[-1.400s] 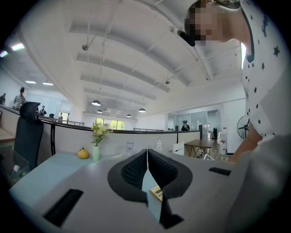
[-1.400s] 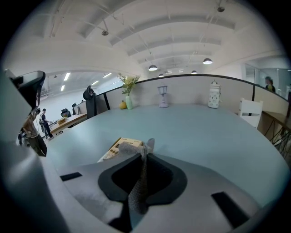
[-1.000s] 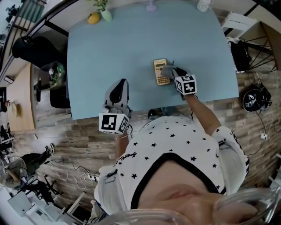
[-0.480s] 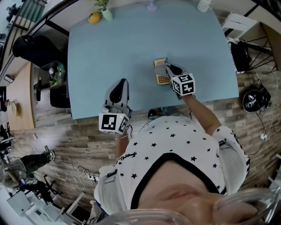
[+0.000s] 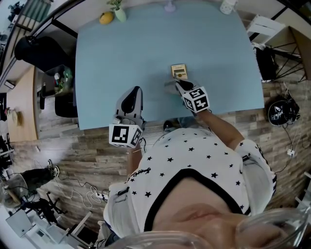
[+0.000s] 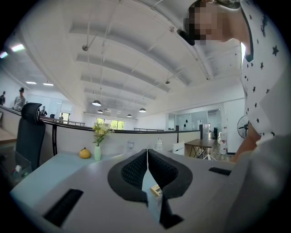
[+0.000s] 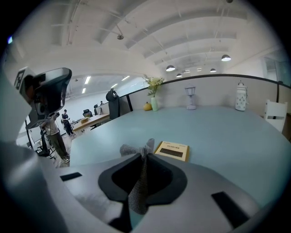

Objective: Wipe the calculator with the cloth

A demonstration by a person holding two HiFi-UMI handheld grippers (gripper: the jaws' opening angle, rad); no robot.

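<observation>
The yellow calculator (image 5: 179, 71) lies flat on the light blue table (image 5: 121, 53); its near half is hidden under my right gripper (image 5: 179, 85). In the right gripper view the calculator (image 7: 173, 151) sits just beyond and right of the jaws. My right gripper (image 7: 143, 160) is shut on a grey cloth (image 7: 137, 182), whose bunched end (image 5: 170, 86) hangs at the calculator's left near corner. My left gripper (image 5: 134, 93) rests at the table's near edge, left of the calculator, jaws shut with nothing in them (image 6: 147, 160).
A vase with flowers (image 5: 118, 13) and a yellow fruit (image 5: 104, 18) stand at the far left edge of the table. Two white items (image 5: 226, 6) stand along the far edge. A black chair (image 5: 36, 51) is off the table's left side.
My right gripper has slid with the cloth along the calculator toward the person and to the left, and turned. The left gripper has not moved.
</observation>
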